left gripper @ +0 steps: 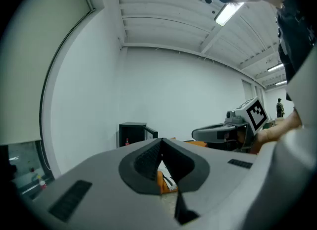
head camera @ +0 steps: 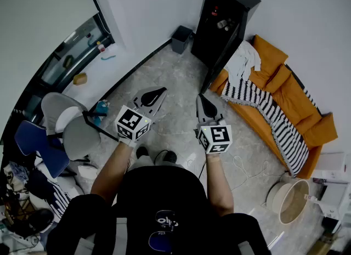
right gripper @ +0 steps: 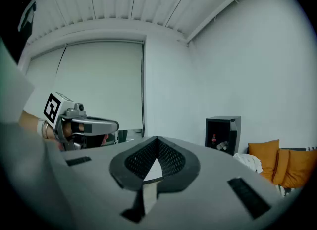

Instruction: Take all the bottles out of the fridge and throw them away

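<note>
Left claw (head camera: pixel 157 93), grey two-jaw tool with marker cube: clenched tip to tip, nothing between the jaws; held level in front of the person over the pale marbled stone floor (head camera: pixel 175 73)
Right claw (head camera: pixel 202 98), same make: clenched, empty; just beside the left claw, not touching it
Black upright fridge (head camera: pixel 226 21): stands against the white wall (head camera: pixel 153 1) across the room, front open, interior in view; well apart from both claws
Bottles (right gripper: pixel 221 146): inside the fridge, one small upright with a red band, pale ones lying on their sides beside it; number unclear
Orange cushioned sofa (head camera: pixel 285 84): just beside the fridge, carrying a black-and-white striped blanket (head camera: pixel 269 111) and a crumpled white cloth (head camera: pixel 244 59)
Dark square bin (head camera: pixel 181 38): at the wall, on the fridge's other side
Round pale tub (head camera: pixel 290 202): on the floor near the sofa's end
</note>
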Available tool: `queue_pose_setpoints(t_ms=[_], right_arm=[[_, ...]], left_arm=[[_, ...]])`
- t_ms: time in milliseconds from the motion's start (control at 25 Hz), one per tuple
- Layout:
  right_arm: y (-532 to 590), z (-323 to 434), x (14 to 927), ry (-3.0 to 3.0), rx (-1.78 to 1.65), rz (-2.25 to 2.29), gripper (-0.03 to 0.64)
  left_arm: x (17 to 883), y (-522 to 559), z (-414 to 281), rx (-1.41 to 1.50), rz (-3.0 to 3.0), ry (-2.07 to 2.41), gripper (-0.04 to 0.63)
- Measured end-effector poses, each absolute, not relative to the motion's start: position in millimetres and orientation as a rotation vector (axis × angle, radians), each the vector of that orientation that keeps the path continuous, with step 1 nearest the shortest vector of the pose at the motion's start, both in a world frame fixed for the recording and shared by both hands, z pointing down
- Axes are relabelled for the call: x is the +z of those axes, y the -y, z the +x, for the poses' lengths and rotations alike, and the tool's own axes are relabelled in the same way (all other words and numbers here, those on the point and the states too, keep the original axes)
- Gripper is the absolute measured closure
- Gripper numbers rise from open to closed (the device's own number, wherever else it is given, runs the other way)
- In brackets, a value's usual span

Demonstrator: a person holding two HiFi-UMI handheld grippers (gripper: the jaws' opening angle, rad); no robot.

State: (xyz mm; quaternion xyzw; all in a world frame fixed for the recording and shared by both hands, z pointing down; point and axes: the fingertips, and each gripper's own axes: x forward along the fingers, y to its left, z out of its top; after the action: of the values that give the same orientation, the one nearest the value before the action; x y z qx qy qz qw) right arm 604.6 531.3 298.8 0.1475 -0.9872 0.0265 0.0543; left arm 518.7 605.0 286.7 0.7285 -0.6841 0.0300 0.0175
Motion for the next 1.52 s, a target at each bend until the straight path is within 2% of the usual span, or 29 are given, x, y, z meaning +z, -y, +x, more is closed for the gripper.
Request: queue_pose_setpoints(t_ms=[360,720,1520], right_arm=[[-528,592,300,3.001,0.085,0.437,0.611],[-507,545,316,2.974,0.112,0.447,0.609],[-383,299,326,2.878,0.099,0.650,0.609]], left_arm=[[289,-607,510,0.127,2.257,2.145,0.589],[306,-585,461,0.103,2.249,2.125,0.589],[315,-460,197,0.021,2.331,1.998,0.589]])
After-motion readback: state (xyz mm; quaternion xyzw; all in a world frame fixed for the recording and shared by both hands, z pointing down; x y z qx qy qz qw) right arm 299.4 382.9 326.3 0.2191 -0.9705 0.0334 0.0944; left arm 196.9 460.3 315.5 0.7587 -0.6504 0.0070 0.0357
